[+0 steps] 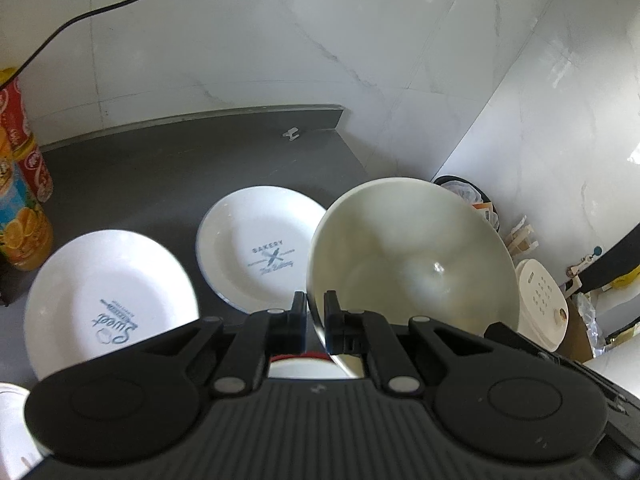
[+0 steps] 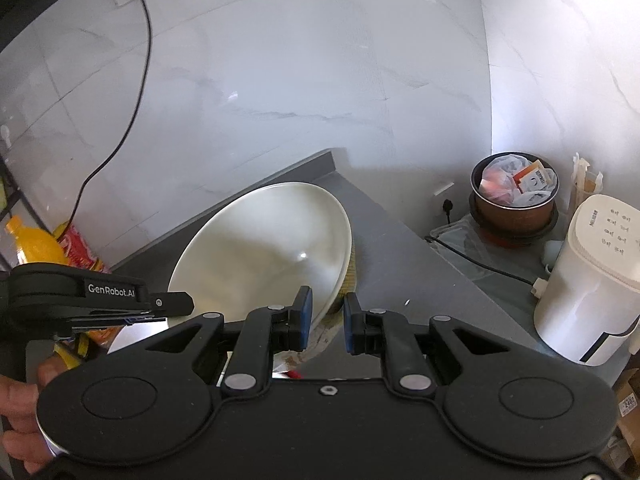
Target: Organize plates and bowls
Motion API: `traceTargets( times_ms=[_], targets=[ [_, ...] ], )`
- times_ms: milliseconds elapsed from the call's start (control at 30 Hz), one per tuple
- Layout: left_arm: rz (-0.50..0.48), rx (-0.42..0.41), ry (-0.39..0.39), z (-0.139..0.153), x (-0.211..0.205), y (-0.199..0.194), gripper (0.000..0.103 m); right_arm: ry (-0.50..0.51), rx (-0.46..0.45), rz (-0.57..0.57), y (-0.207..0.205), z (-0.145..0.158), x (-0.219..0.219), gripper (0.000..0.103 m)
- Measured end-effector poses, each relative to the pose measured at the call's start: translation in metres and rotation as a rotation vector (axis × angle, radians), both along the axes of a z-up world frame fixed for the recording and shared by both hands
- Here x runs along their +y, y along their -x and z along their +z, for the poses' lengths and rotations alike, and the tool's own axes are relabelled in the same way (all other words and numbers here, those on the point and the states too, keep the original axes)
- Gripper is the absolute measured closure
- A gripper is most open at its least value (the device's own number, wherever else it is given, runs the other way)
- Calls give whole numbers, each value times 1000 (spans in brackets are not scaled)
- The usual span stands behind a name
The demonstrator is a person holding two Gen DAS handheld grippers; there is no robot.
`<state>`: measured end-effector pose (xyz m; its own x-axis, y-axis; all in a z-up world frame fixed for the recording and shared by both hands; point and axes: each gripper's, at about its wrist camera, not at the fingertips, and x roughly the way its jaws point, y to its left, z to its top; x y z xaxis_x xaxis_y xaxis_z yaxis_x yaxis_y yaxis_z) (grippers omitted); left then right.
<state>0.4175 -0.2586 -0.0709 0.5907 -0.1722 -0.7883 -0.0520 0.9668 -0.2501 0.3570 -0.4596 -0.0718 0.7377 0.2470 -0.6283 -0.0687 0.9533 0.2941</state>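
Presently my left gripper (image 1: 316,312) is clenched on the near rim of the large white bowl (image 1: 408,256), holding it tilted above the dark counter (image 1: 160,168). My right gripper (image 2: 325,320) stands released, its jaws either side of the bowl's rim and not pressing it; beneath that rim a yellowish item shows, too hidden to identify. Two printed plates lie flat and apart on the counter: the "Bakery" plate (image 1: 256,248) just beside the bowl, the "Sweet" plate (image 1: 108,300) nearer the juice bottle (image 1: 22,220). A further white rim (image 1: 12,424) shows at the lower left corner. In my judgement the task is at an early stage: plates unstacked, bowl not yet placed.
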Motion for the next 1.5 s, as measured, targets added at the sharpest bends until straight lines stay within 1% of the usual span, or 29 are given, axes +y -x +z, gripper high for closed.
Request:
traceTargets(
  times_ms=[300, 833, 1500],
  targets=[
    [-19, -1, 5, 7, 19, 28, 97, -15, 29, 19, 24, 1, 13, 87],
    [-17, 70, 2, -9, 34, 67, 96, 10, 92, 74, 54, -6, 29, 86],
    [-5, 161, -32, -36, 37, 83, 96, 50, 183, 131, 63, -25, 41, 86]
  ],
)
